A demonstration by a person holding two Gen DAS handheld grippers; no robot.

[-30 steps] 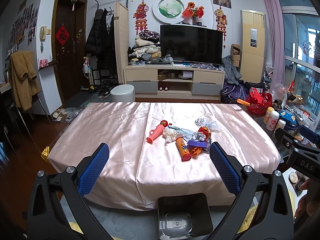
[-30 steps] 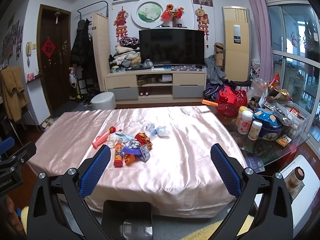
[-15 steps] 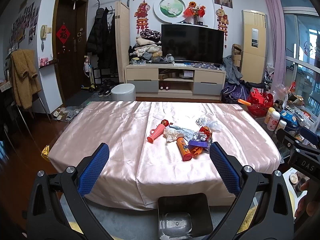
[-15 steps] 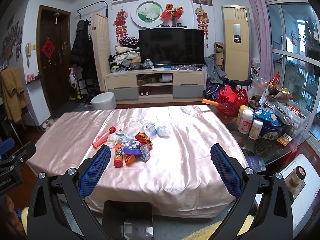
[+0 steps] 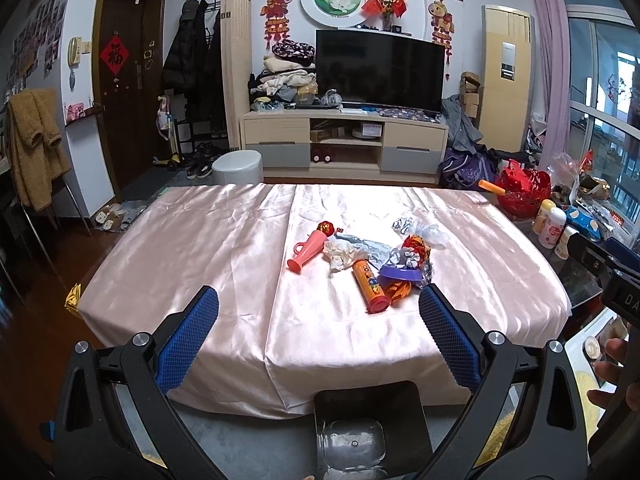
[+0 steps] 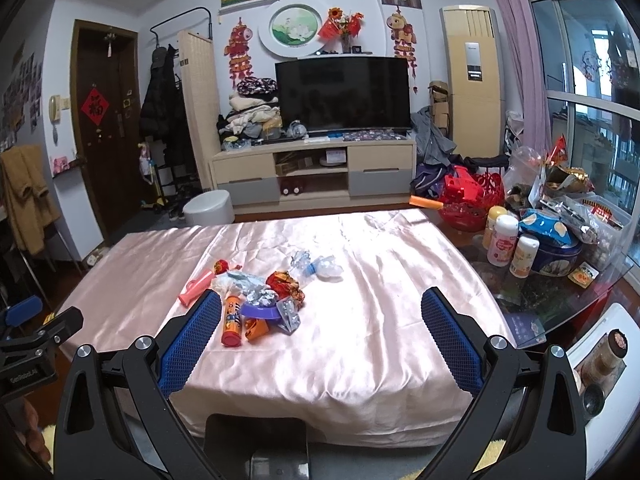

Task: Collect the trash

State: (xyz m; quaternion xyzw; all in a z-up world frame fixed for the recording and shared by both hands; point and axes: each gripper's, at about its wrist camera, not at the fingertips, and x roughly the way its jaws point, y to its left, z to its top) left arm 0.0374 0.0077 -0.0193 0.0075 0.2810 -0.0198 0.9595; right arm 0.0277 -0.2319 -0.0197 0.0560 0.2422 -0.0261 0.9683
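Hardly anything has changed over the last second: the view from each gripper has only drifted slightly, and the trash lies where it was, so collecting has not begun. The left gripper (image 5: pixel 318 312) hangs wide and empty at the near edge of the table (image 5: pixel 200 248), short of the pile. Left to right the pile runs from a pink horn (image 5: pixel 306 249) through crumpled paper (image 5: pixel 340 254), an orange tube (image 5: pixel 370 283) and a purple dish (image 5: pixel 400 274) to clear plastic wrap (image 5: pixel 426 234). The right gripper (image 6: pixel 320 320) is also wide and empty. A black bin (image 5: pixel 370 424) stands on the floor below. Nothing blocks the pile; bottles (image 6: pixel 504 240) and snacks crowd the right side.
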